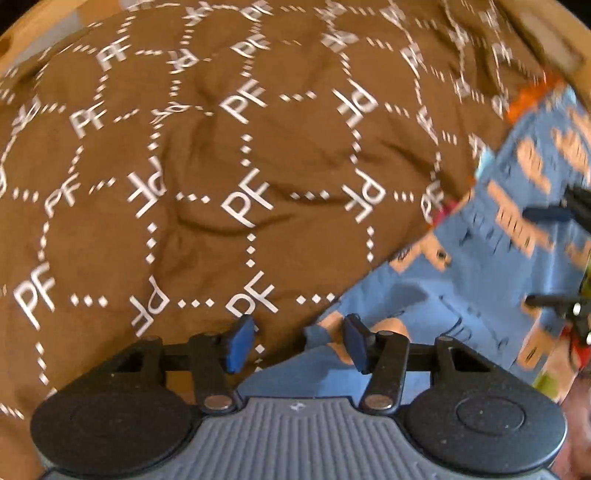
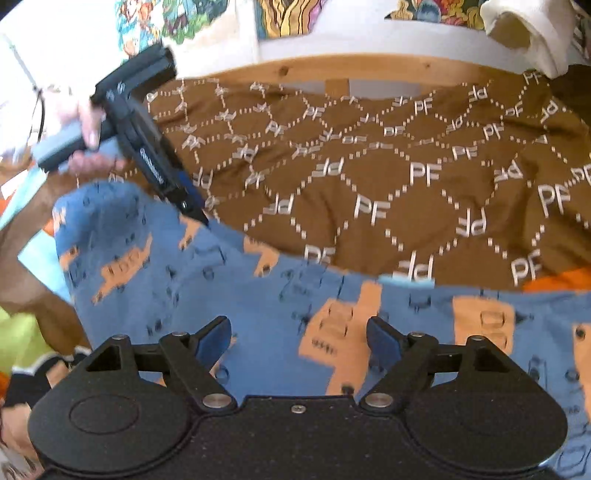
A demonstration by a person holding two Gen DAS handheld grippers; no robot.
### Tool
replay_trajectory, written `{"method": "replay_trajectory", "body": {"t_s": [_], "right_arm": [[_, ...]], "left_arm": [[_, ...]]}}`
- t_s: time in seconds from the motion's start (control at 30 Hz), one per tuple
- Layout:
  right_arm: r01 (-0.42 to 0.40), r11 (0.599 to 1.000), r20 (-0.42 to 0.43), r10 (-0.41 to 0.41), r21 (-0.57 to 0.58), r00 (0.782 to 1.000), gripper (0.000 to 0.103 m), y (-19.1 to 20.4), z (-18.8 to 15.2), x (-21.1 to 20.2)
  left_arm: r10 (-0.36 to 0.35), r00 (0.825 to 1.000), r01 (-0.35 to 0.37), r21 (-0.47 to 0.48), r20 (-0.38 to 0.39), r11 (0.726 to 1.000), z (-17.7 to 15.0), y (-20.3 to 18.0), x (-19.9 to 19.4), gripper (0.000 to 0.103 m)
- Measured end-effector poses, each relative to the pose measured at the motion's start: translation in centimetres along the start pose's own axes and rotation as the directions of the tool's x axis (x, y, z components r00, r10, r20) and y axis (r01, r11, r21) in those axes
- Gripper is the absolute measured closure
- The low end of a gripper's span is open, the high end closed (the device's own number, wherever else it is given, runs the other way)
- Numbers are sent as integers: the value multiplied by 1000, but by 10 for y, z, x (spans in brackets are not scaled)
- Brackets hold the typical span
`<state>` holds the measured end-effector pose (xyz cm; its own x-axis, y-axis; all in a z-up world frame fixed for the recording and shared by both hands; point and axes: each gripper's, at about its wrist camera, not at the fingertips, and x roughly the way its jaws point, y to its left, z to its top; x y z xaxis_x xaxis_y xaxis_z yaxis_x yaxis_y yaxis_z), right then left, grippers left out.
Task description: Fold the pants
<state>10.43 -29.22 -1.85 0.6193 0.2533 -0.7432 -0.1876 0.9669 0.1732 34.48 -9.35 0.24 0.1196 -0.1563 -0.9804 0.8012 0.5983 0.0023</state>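
- The pants lie on the bedspread, directly under the right gripper.
- The left gripper hovers over their edge; bedspread lies ahead and left.

Pants beside bare bedspread; headboard behind.

I see a brown bedspread printed with white PF hexagons, a wooden bed frame at its far edge, and a white wall with colourful pictures beyond.
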Motion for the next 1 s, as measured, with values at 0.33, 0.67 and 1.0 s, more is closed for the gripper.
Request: {"method": "replay_trajectory", "body": {"t_s": [0.33, 0.67, 1.0], "right_arm": [[-17, 999, 15, 16, 40, 1000, 14, -3, -15, 8], [43, 997, 42, -46, 60, 998, 13, -5, -23, 2], [194, 977, 71, -188, -92, 980, 7, -24, 0, -18]], "left_arm": [[115, 992, -121, 194, 42, 974, -1, -47, -14, 96], [339, 862, -443, 234, 378, 865, -16, -87, 4, 97], [411, 794, -472, 28, 448, 881, -49, -79, -8, 19]]}}
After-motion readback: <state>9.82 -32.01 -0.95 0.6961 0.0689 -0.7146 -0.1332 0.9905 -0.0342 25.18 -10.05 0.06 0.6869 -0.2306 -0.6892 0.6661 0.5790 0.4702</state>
